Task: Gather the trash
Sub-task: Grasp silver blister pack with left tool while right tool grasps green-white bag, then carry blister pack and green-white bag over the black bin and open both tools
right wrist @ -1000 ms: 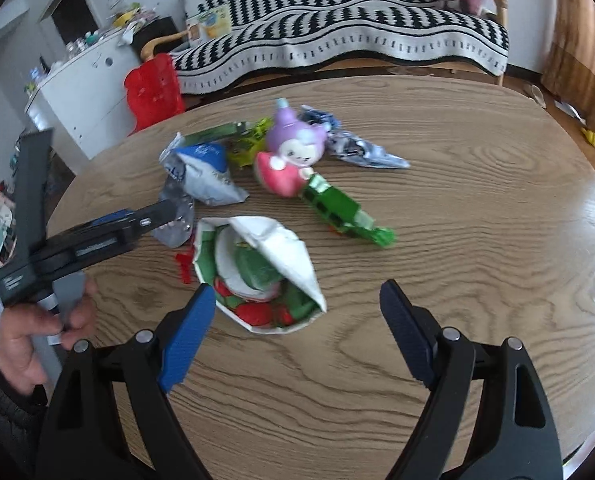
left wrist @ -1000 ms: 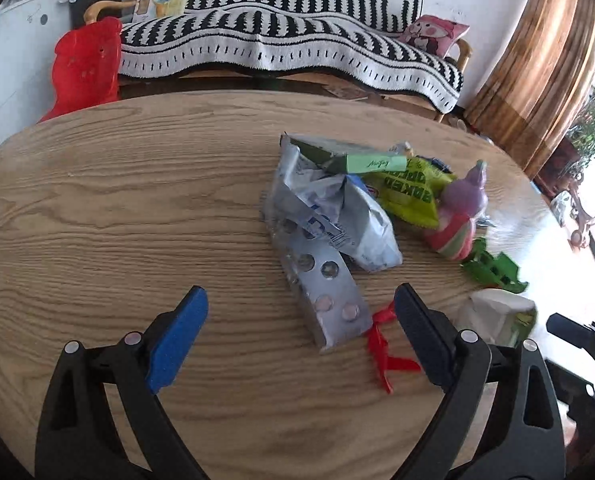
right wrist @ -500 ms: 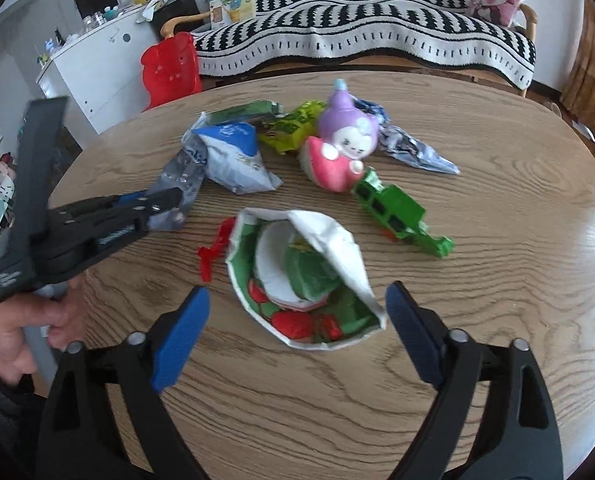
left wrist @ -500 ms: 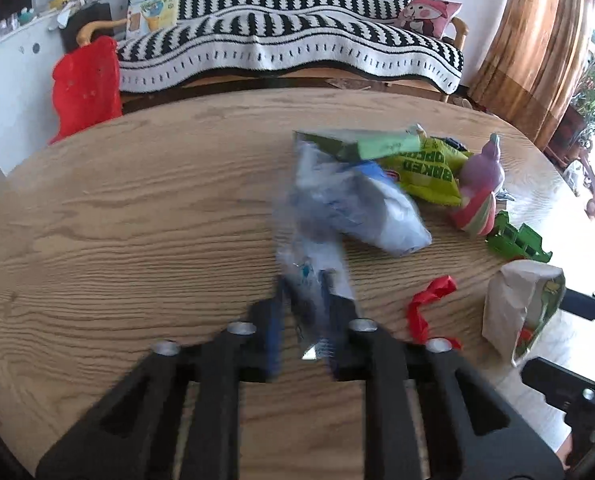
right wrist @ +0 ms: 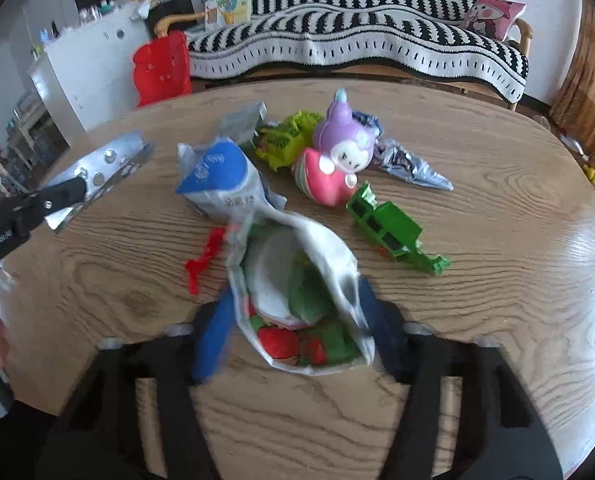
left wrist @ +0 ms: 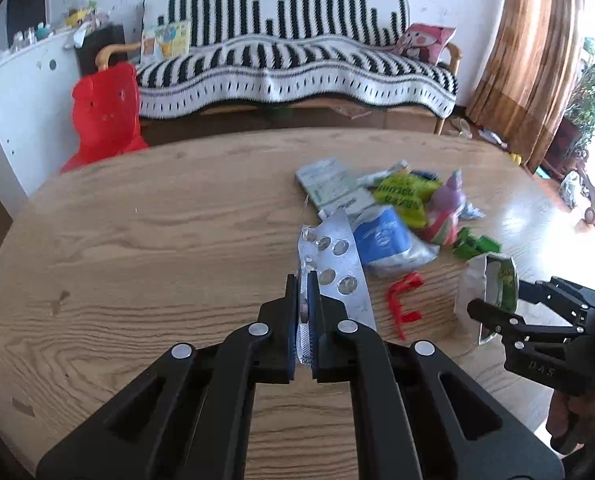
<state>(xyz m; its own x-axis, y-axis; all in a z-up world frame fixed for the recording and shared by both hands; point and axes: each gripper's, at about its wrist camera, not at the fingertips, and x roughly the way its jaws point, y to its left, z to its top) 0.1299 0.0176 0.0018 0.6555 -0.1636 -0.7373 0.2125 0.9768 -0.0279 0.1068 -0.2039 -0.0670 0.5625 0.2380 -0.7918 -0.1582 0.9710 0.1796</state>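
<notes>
The silver blister pack (left wrist: 334, 268) is pinched tight in the left tongs (left wrist: 302, 312), gripped at its near end and sticking up off the bench (left wrist: 157, 240) at a tilt, pill bubbles facing out. From the right wrist view you can see the same pack (right wrist: 105, 168) hanging out past the black tips on the far left, clear of the wood.

The open snack bag (right wrist: 297, 292), white outside with green and red strawberry print inside, sits right between the right tongs (right wrist: 297, 328). The blue pads (right wrist: 213, 336) are pressed up against both sides of it, but that part is blurry, so I honestly can't tell if it's a real grip or not. In the left view the same bag (left wrist: 487, 292) stands up at the black tips on the right.

Just beyond it: a red plastic scrap (right wrist: 203, 258) lying flat, a blue and white crumpled pouch (right wrist: 221, 180), a yellow-green chip wrapper (right wrist: 285, 140), a small pale-green box (left wrist: 329, 184), and a silvery foil wrapper (right wrist: 409, 164). Mixed in with those are a purple and pink squishy toy (right wrist: 337, 160) and a green toy train (right wrist: 393, 232), which sits just right of the bag.

Behind the bench there's a striped sofa (left wrist: 297, 64) and a red plastic chair (left wrist: 105, 112).
</notes>
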